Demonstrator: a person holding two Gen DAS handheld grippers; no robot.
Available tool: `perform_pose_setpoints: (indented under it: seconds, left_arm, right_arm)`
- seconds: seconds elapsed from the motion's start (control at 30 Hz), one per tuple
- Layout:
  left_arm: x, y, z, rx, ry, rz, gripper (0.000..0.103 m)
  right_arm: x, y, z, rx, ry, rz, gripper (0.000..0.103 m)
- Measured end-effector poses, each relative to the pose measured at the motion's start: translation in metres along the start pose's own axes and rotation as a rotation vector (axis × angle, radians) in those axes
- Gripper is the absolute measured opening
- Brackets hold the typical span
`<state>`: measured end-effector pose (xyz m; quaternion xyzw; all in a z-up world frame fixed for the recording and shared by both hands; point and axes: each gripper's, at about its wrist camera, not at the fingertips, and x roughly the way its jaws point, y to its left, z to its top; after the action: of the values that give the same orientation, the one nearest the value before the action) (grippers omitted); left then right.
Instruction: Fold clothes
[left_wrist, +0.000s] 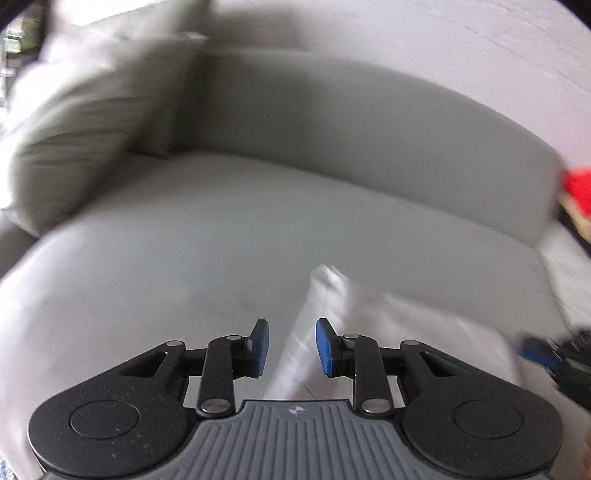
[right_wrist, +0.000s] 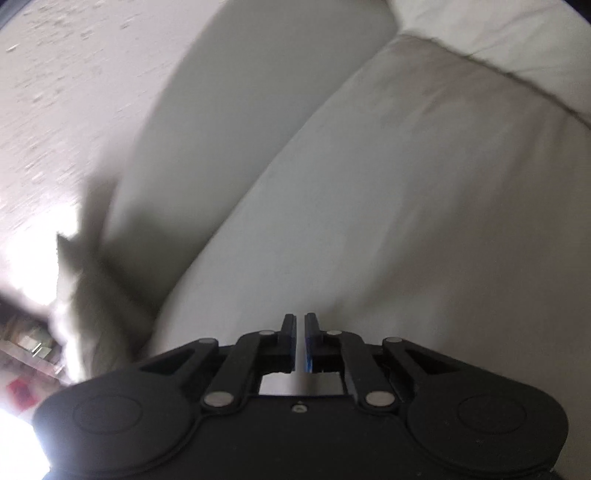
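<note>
A white garment lies crumpled on the grey sofa seat, blurred by motion. One narrow fold of it runs up between the blue pads of my left gripper, whose jaws stand apart without pressing on it. At the right edge of the left wrist view, the other gripper shows as a dark and blue blur beside the garment. In the right wrist view, my right gripper is shut to a thin slit over the sofa seat. I see no cloth between its fingers.
A grey cushion leans at the sofa's left end, in front of the backrest. It shows again as the cushion at the left of the right wrist view. Something red sits beyond the sofa's right end. A pale wall rises behind.
</note>
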<state>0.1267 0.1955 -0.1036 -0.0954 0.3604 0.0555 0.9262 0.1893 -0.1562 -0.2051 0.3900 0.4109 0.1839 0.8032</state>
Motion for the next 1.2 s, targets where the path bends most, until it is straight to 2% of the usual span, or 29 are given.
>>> perform_pose_setpoints:
  seconds: [0.07, 0.1, 0.17, 0.23, 0.27, 0.3, 0.37, 0.47, 0.5, 0.6, 0.7, 0.83, 0.93, 0.97, 1.0, 1.07, 1.13, 1.2]
  left_arm:
    - [-0.007, -0.007, -0.009, 0.071, 0.064, -0.011, 0.028]
    - [-0.008, -0.01, -0.012, 0.108, 0.095, 0.015, 0.029]
    - [-0.008, -0.013, -0.019, 0.172, 0.173, 0.101, 0.033]
    - [-0.012, -0.009, -0.023, 0.222, 0.209, 0.187, 0.039]
    - [-0.014, -0.007, -0.024, 0.246, 0.22, 0.218, 0.04]
    - [-0.019, -0.003, -0.025, 0.26, 0.228, 0.232, 0.041]
    - [-0.03, 0.005, -0.026, 0.274, 0.23, 0.246, 0.041]
    - [-0.062, 0.015, -0.035, 0.253, 0.175, 0.236, 0.039]
    - [-0.072, 0.017, -0.039, 0.245, 0.154, 0.23, 0.036]
    - [-0.095, 0.008, -0.047, 0.218, 0.095, 0.16, 0.033]
    - [-0.097, -0.02, -0.047, 0.241, 0.078, 0.073, 0.034]
    - [-0.078, -0.058, -0.056, 0.319, 0.136, -0.008, 0.037]
    - [-0.065, -0.068, -0.071, 0.345, 0.226, -0.028, 0.037]
    - [-0.067, -0.068, -0.074, 0.354, 0.231, -0.02, 0.037]
    - [-0.07, -0.068, -0.077, 0.365, 0.247, -0.021, 0.037]
    - [-0.078, -0.066, -0.084, 0.393, 0.289, -0.024, 0.037]
    - [-0.083, -0.063, -0.093, 0.45, 0.339, -0.01, 0.037]
    - [-0.097, -0.071, -0.103, 0.548, 0.288, 0.024, 0.034]
  right_arm:
    - [-0.009, 0.011, -0.015, -0.053, 0.079, 0.068, 0.006]
    - [-0.012, 0.016, -0.024, -0.077, 0.128, 0.097, 0.006]
    - [-0.015, 0.021, -0.043, -0.095, 0.226, 0.141, 0.006]
    - [-0.015, 0.02, -0.059, -0.075, 0.322, 0.169, 0.006]
    - [-0.015, 0.018, -0.067, -0.083, 0.367, 0.143, 0.006]
    - [-0.021, 0.016, -0.071, -0.094, 0.379, 0.122, 0.002]
    - [-0.034, 0.01, -0.078, -0.117, 0.393, 0.083, 0.0]
    - [-0.076, 0.0, -0.088, -0.116, 0.377, 0.041, 0.001]
    - [-0.089, -0.001, -0.088, -0.134, 0.363, 0.027, 0.007]
    - [-0.117, 0.003, -0.091, -0.166, 0.311, 0.027, 0.01]
    - [-0.108, 0.029, -0.078, -0.191, 0.269, 0.069, 0.01]
    - [-0.088, 0.058, -0.091, -0.276, 0.253, 0.076, 0.01]
    - [-0.073, 0.066, -0.107, -0.344, 0.271, 0.042, 0.01]
    - [-0.069, 0.06, -0.113, -0.349, 0.304, 0.003, 0.01]
    - [-0.072, 0.053, -0.118, -0.341, 0.315, -0.002, 0.004]
    - [-0.08, 0.041, -0.124, -0.324, 0.341, -0.006, 0.0]
    - [-0.091, 0.033, -0.126, -0.31, 0.382, -0.021, 0.003]
    - [-0.102, 0.026, -0.127, -0.298, 0.404, -0.038, 0.009]
